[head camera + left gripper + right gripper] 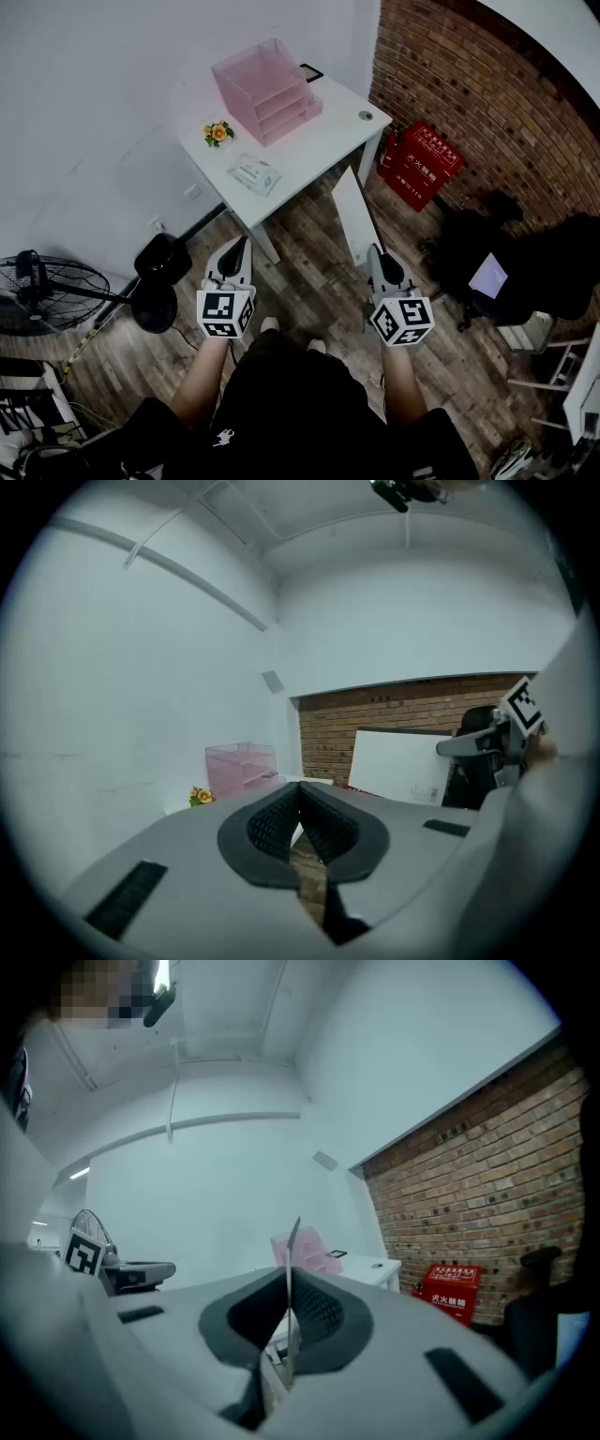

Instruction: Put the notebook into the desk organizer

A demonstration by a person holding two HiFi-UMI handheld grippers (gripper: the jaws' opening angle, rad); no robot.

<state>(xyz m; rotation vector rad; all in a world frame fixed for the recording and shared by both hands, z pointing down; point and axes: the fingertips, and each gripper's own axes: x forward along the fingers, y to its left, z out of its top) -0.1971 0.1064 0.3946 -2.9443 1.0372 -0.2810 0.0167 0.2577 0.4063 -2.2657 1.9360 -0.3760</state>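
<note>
Two items beside organizer (267,89): flowers (218,132), packet (254,174).

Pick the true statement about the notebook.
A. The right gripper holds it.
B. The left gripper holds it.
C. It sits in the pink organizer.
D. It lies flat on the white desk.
A: the right gripper is closed on the thin notebook, held on edge away from the pink organizer, and the left gripper is shut with nothing in it.

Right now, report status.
Left gripper shut, empty. Right gripper shut on notebook. Pink organizer on desk ahead, not yet reached. Tissue pack, flowers on desk too.
</note>
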